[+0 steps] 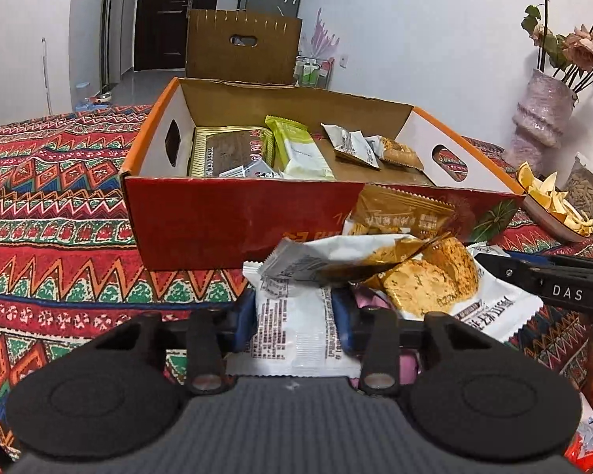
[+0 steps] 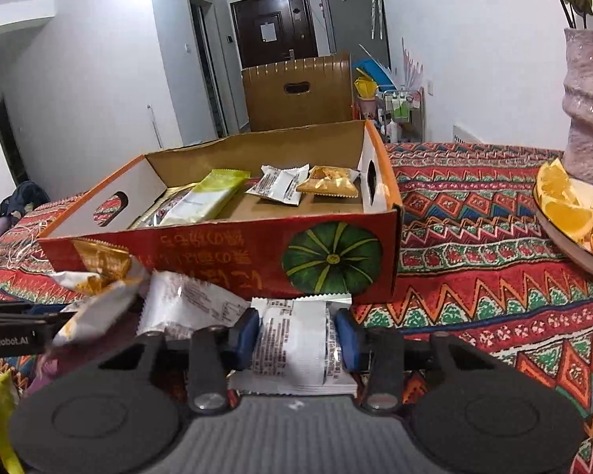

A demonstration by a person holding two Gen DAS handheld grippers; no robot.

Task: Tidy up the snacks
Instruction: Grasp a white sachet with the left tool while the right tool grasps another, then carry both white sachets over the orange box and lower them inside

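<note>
An open red cardboard box [image 1: 201, 217] stands on the patterned tablecloth; it also shows in the right wrist view [image 2: 225, 252]. Inside lie a green-white bar [image 1: 300, 150], a brown pack [image 1: 229, 150] and small white and golden packets [image 1: 355, 146]. My left gripper [image 1: 296, 324] is shut on a white snack packet [image 1: 292, 335] just before the box, among a pile of cracker packets [image 1: 423, 276]. My right gripper [image 2: 294, 333] is shut on another white snack packet [image 2: 292, 343] in front of the box. The left gripper's body [image 2: 12, 328] shows at the right view's left edge.
A plate of orange slices [image 2: 565, 205] and a pink vase with flowers [image 2: 589, 106] stand on the right of the table. A jar of seeds [image 1: 585, 189] stands by the plate. The box lid [image 1: 241, 43] stands upright behind the box.
</note>
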